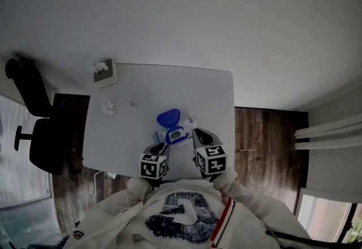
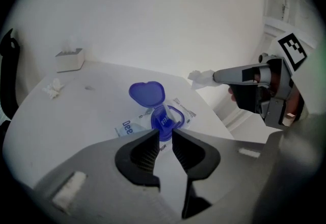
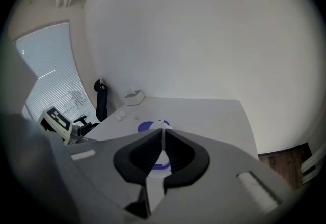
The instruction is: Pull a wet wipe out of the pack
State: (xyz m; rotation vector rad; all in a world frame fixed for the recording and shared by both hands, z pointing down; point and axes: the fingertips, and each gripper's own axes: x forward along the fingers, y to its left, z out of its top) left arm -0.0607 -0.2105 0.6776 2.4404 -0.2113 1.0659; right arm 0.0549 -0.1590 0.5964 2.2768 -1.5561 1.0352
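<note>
— Two questions first: what surface are you at, and what is round it?

— One white table (image 1: 141,89) against a plain pale wall. Dark wooden floor (image 1: 266,140) shows at the right of the head view and a black office chair (image 1: 39,129) at the left. A tissue box (image 1: 105,72) sits at the table's upper left corner, with a crumpled tissue (image 1: 108,108) just below it in the frame. Window blinds (image 3: 51,70) fill the left of the right gripper view.

— Where is the pack?

— The wet wipe pack (image 1: 175,136) lies flat near the table's lower edge, at the centre of the head view. Its blue lid (image 1: 168,116) is flipped open toward the upper left. It sits just above the tips of both my grippers in that frame.

— And your left gripper?

— My left gripper (image 2: 165,139) has its jaws a little apart, with nothing between them. The pack lies beyond the tips, untouched.

— The right one?

— My right gripper (image 3: 162,139) is pinched tight on a wet wipe (image 2: 200,78). The sheet runs as a thin white strip between the pads. In the left gripper view it sticks out past the tips, up and to the right of the pack and apart from it.
</note>
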